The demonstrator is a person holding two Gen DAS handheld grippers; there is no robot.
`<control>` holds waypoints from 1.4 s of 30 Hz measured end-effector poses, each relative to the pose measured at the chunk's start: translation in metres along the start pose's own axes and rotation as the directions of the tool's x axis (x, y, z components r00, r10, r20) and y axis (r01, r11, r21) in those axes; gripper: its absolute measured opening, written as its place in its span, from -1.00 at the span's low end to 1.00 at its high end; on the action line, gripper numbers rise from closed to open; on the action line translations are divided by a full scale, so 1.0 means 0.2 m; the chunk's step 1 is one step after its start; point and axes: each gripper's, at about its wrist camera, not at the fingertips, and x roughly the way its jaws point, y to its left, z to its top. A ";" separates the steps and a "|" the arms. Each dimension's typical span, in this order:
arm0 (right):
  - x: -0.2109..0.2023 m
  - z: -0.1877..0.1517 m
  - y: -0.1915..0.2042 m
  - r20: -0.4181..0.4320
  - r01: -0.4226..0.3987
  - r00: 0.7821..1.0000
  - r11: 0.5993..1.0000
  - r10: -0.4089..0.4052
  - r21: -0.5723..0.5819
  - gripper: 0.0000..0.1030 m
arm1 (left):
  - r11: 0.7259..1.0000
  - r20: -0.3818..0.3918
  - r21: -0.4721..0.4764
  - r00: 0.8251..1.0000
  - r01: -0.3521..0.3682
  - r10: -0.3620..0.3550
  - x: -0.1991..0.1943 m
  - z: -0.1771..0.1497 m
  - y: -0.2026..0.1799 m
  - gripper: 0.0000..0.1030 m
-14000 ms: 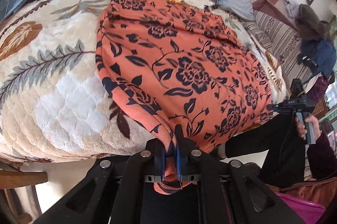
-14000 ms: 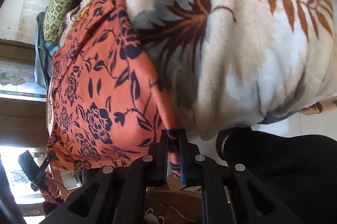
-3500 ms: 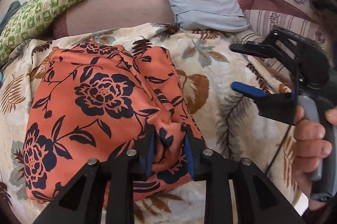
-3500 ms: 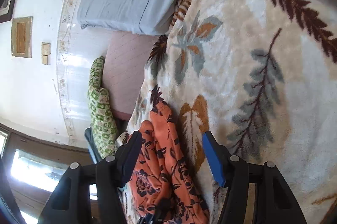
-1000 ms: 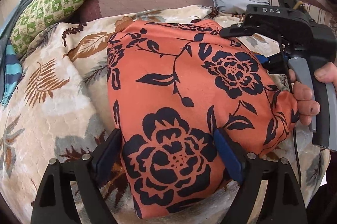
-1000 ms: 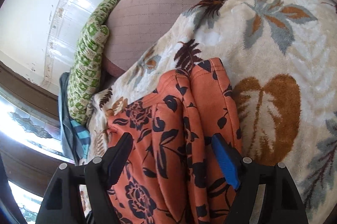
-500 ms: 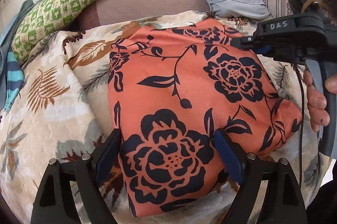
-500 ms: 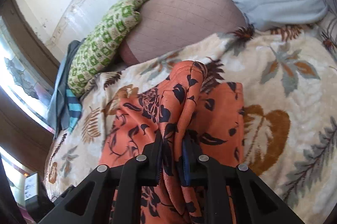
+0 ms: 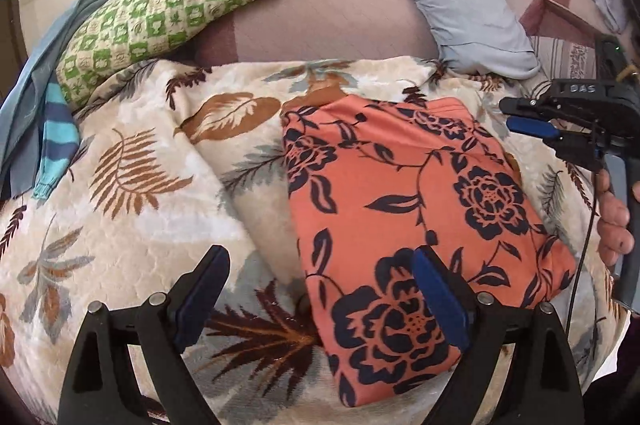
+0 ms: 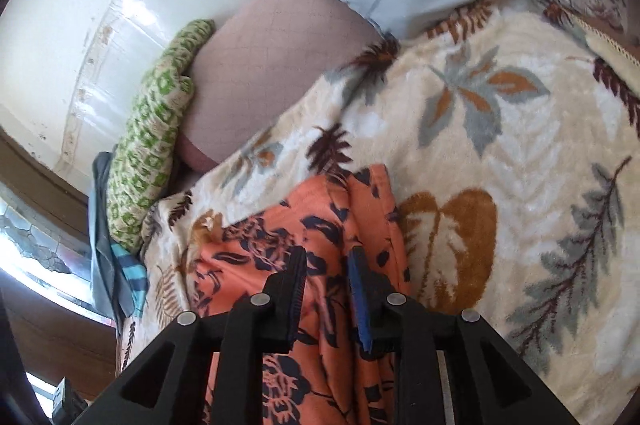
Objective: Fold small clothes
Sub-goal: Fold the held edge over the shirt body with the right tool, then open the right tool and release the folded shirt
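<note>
Garment: the orange floral cloth (image 9: 404, 193) lies on the bed blanket (image 9: 132, 209) as a compact, roughly rectangular packet, ahead of and partly under my left jaws, and directly beneath my right jaws.
Left gripper (image 9: 320, 301): my jaws stand wide apart and hold nothing; one finger sits over the packet's near corner, the other over bare blanket.
Right gripper (image 10: 326, 289): my jaws are parted a little, with a raised ridge of the cloth between them; not clamped, as far as I can judge.
Done: the folds appear made.
Left: that far-edge ridge wants flattening; no other small clothes identifiable.
</note>
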 end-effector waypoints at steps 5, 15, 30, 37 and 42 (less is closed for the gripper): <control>0.22 -0.15 0.19 -0.246 -0.070 0.968 0.994 0.046 -0.089 -0.49 | 0.998 -0.074 0.034 0.996 -0.055 0.057 0.08 -0.06 -0.02 0.81; 0.28 -0.14 0.22 -0.246 -0.052 0.969 0.996 0.032 -0.075 -0.51 | 0.999 -0.110 0.045 0.994 0.002 0.003 0.10 -0.08 -0.05 0.81; 0.17 -0.01 0.13 -0.047 0.014 0.999 1.000 -0.012 0.022 -0.46 | 0.996 -0.096 0.016 0.992 0.084 -0.082 0.03 -0.06 0.01 0.81; -0.04 -0.28 0.27 -0.167 -0.035 0.986 0.997 0.022 -0.075 -0.46 | 0.998 -0.076 0.016 0.996 -0.053 0.054 0.00 -0.05 0.11 0.81; -0.03 -0.52 0.22 -0.266 0.062 0.959 0.988 -0.099 -0.143 -0.46 | 0.996 -0.091 0.033 0.992 -0.081 0.083 0.03 -0.09 0.09 0.81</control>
